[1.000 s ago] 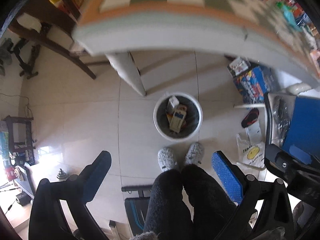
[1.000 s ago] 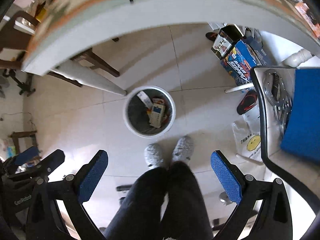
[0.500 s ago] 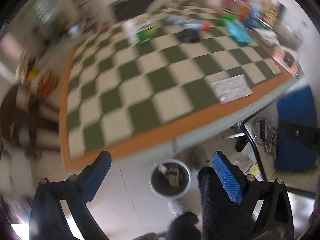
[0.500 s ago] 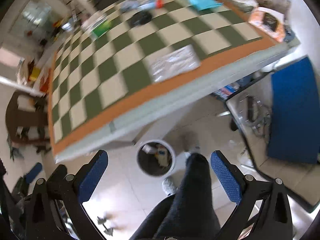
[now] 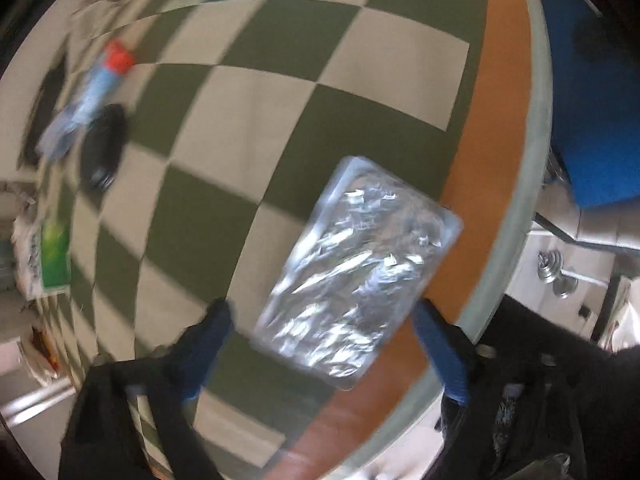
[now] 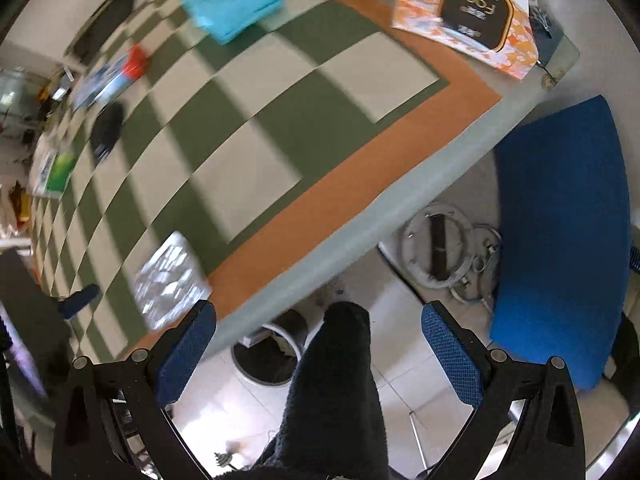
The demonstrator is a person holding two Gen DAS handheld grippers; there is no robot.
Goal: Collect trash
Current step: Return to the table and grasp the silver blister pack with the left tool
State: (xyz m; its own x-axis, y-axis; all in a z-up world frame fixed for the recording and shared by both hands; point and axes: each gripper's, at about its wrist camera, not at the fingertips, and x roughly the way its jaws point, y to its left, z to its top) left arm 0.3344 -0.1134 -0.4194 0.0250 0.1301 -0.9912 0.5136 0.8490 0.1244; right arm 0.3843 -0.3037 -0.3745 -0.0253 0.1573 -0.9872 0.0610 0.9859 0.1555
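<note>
A crinkled silver foil packet (image 5: 356,268) lies near the orange border of the checkered table (image 5: 280,80). My left gripper (image 5: 320,320) is open just above it, one finger on each side of the packet's near end, not touching. The packet also shows in the right wrist view (image 6: 170,278), with a left fingertip (image 6: 80,298) beside it. My right gripper (image 6: 320,320) is open and empty, off the table edge above the floor. The white trash bin (image 6: 272,354) stands on the floor below the table edge, partly hidden by a dark-clad leg (image 6: 340,380).
On the table lie a bottle with a red cap (image 5: 92,92), a black object (image 5: 102,144), a blue cloth (image 6: 232,2), a green-and-white pack (image 6: 56,172) and an orange tissue box (image 6: 468,12). A blue chair (image 6: 560,240) stands right of the table.
Both grippers swung up from the bin on the floor to the tabletop. The left gripper closed in on the foil packet, which now sits between its open fingers.
</note>
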